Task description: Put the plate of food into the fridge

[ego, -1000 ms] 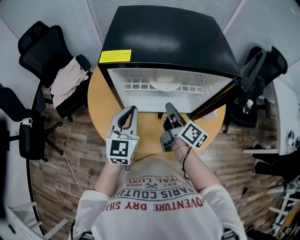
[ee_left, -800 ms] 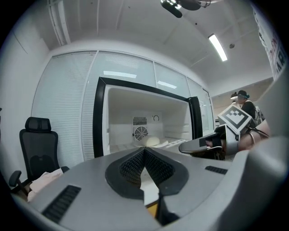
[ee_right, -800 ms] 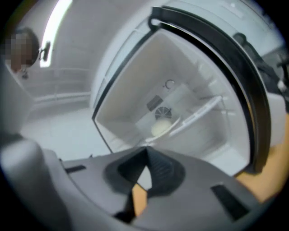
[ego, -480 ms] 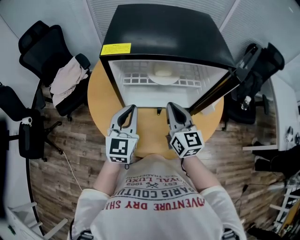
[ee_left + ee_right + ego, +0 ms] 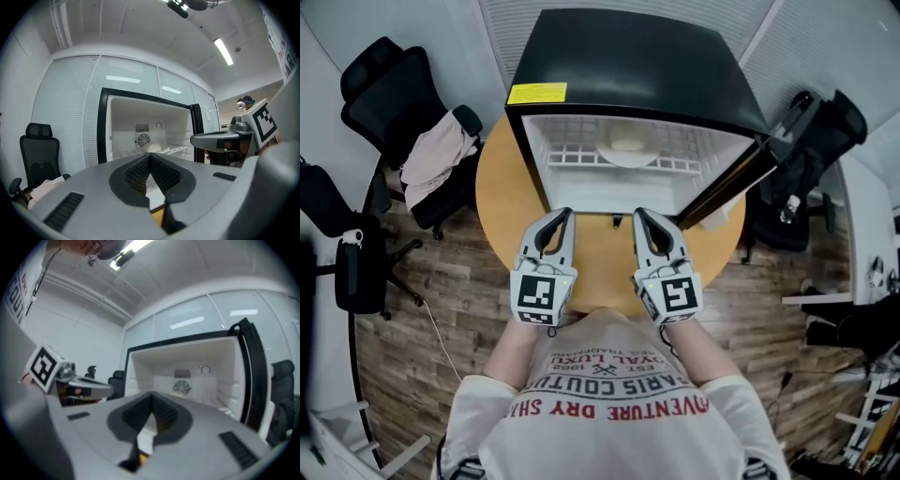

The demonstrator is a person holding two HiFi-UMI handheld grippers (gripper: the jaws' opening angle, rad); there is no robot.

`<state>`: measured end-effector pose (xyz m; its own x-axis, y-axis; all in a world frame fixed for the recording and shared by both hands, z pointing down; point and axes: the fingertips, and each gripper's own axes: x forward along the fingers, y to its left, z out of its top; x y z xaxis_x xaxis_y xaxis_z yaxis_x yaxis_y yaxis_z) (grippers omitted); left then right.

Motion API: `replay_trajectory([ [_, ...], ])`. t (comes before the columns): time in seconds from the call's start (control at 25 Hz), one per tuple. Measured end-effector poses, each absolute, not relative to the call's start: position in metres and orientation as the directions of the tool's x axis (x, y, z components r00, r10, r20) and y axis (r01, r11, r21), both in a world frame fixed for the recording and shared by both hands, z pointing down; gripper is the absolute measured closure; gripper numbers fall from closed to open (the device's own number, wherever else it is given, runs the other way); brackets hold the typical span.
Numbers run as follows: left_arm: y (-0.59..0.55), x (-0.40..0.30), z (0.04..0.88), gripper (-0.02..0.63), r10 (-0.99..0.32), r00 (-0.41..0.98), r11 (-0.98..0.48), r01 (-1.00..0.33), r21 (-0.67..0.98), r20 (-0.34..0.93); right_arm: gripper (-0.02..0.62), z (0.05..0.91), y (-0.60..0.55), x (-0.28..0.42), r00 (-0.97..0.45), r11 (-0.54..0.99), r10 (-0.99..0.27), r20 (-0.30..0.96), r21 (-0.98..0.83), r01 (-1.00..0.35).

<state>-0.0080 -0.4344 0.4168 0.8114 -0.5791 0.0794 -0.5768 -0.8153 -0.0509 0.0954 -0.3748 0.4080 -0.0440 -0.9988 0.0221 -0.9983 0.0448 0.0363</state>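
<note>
The head view shows the plate of food (image 5: pixel 628 152) best, at 12 o'clock inside the fridge (image 5: pixel 628 66). The left gripper (image 5: pixel 563 217) and right gripper (image 5: pixel 639 216) are closed and empty.

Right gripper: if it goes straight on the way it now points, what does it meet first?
Probably the open fridge: the shut right gripper aims into its white inside, about toward the plate of food. Depth is unclear.

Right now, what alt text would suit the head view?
Seen from above, a person holds the left gripper and right gripper, both shut and empty, over a round wooden table before an open black fridge, where the plate of food sits on a shelf.
</note>
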Motion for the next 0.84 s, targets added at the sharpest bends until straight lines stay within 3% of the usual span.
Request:
replay_trajectory([
  [0.52,-0.430,-0.018,0.404,0.572,-0.558,0.830,-0.828,-0.555,-0.079,0.023,0.568,0.400,-0.375,0.084,-0.040,0.042,-0.999,0.022,0.072,-0.997],
  [0.84,-0.428,-0.025,0.401,0.572,-0.553,0.833,-0.831,-0.550,-0.084,0.010,0.568,0.404,-0.373,0.083,-0.045,0.048,-0.995,0.086,0.032,-0.998],
])
